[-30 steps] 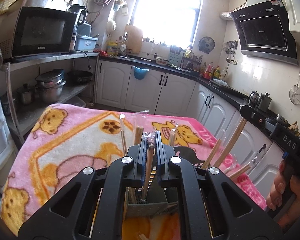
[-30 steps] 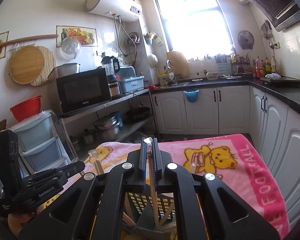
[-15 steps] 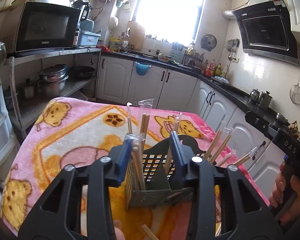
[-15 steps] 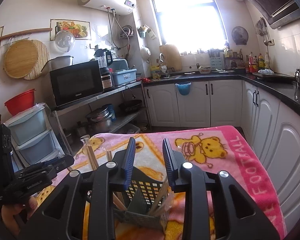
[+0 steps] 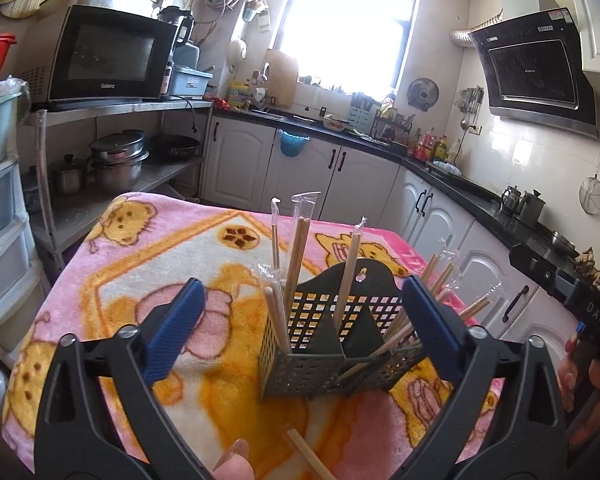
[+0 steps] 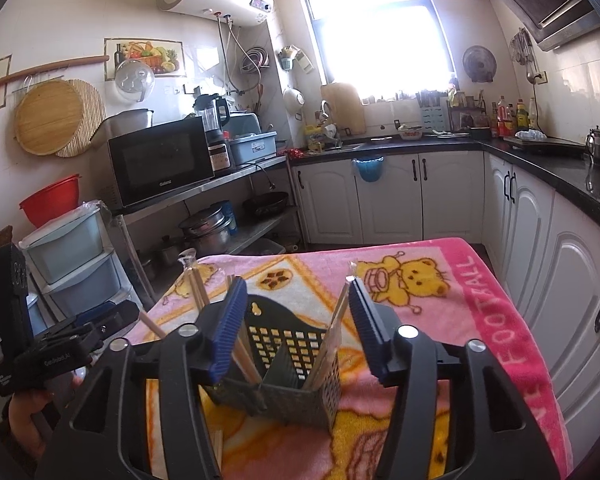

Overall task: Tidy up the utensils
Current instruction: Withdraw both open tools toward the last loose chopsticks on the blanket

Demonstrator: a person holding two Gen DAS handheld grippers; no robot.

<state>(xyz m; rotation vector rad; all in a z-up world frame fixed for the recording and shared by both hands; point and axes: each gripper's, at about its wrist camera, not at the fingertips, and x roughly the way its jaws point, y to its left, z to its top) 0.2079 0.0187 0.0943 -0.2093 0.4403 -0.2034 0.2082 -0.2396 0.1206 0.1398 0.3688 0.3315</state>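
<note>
Both jaws wide and empty at the utensil holder

The utensil holder [image 5: 331, 344], with chopsticks [image 5: 296, 248] upright inside, stands between the left gripper [image 5: 303, 328] jaws; one loose chopstick [image 5: 307, 454] lies in front of the holder, pointing toward the camera, nearer this left gripper than the right gripper [image 6: 296, 332].
</note>
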